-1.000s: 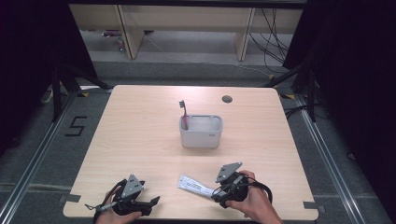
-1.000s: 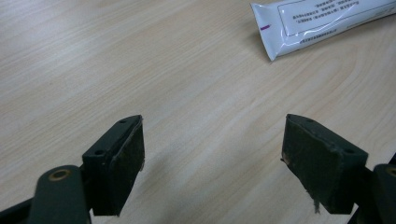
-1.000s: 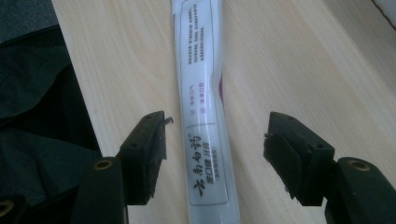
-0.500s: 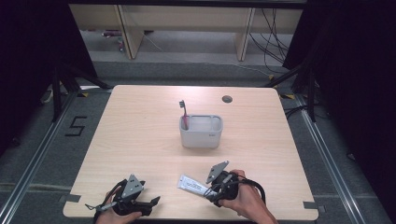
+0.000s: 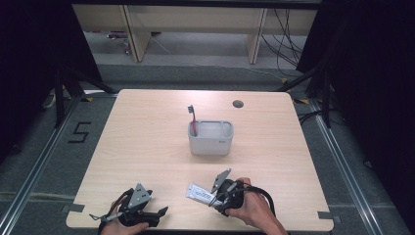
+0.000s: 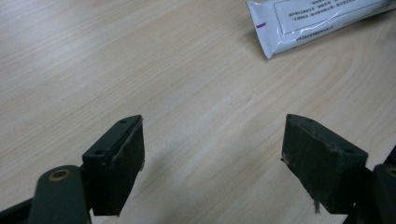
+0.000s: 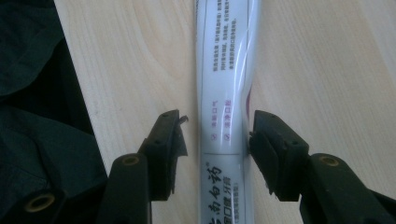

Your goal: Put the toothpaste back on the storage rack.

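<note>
Counted on the table (image 5: pixel 147 147): one white toothpaste tube (image 5: pixel 199 193), one grey holder cup (image 5: pixel 210 138), and one toothbrush (image 5: pixel 193 120) standing in it. Two handheld grippers were present: one left gripper (image 5: pixel 159 214), one right gripper (image 5: pixel 214 201). One round cable hole (image 5: pixel 238 104) in the tabletop.

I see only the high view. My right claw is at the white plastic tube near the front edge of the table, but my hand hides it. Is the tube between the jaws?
Observer: Yes. In the right gripper view the white plastic toothpaste tube runs lengthwise between the jaws of the right claw.
Operator: Is it clamped?
Observer: Not yet. One jaw touches the tube's edge; the other stands off, with a strip of bare wood between.
Operator: And the left claw?
Observer: The left claw is wide open over the light wooden table, with nothing between its jaws.
</note>
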The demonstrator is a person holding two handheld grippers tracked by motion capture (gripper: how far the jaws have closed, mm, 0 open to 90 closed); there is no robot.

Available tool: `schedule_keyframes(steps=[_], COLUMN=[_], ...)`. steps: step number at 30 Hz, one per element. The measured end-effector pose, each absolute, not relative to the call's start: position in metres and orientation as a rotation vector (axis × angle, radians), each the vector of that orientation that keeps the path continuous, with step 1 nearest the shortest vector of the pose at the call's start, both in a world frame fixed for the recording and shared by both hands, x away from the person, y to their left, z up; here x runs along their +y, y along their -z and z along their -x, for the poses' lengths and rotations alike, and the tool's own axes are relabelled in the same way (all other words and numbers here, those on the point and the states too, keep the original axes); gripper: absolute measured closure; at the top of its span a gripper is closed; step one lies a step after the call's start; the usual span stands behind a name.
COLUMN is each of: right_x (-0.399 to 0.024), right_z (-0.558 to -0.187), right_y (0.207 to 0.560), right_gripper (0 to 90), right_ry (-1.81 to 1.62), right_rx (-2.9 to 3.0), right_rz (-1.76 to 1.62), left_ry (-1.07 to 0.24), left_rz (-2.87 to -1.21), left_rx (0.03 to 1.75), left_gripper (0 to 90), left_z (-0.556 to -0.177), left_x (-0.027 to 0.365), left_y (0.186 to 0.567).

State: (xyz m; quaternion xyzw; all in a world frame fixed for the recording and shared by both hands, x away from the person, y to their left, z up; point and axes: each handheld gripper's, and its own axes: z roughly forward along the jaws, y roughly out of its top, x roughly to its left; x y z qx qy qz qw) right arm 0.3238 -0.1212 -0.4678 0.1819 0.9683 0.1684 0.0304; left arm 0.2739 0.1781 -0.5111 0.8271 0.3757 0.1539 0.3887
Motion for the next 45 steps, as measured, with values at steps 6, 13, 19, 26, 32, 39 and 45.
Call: schedule_keyframes(steps=[6,13,19,26,32,39,45], right_x=[-0.117,-0.113,-0.108,-0.106,-0.103,-0.099,-0.098], right_z=[-0.328,-0.331,-0.332,-0.334,-0.334,-0.337,-0.334], right_y=[0.472,0.474,0.475,0.475,0.475,0.475,0.475], right_gripper=[56.8,60.8,61.1,62.0,62.7,63.5,63.5], right_ry=[-0.445,-0.416,-0.374,-0.311,-0.253,-0.206,-0.186], right_rx=[3.0,3.002,3.005,2.999,3.006,3.007,2.998], right_rz=[-0.564,-0.559,-0.527,-0.487,-0.492,-0.424,-0.48], left_ry=[-0.392,-0.397,-0.391,-0.392,-0.392,-0.397,-0.396], left_rz=[-2.118,-2.124,-2.124,-2.114,-2.119,-2.129,-2.129], left_rx=[0.947,0.953,0.951,0.954,0.95,0.941,0.937], left_gripper=[20.9,20.9,20.8,20.8,20.9,20.9,20.9], left_z=[-0.274,-0.274,-0.273,-0.272,-0.272,-0.272,-0.272], left_x=[0.179,0.179,0.179,0.178,0.177,0.178,0.178], left_y=[0.511,0.511,0.511,0.512,0.511,0.511,0.511])
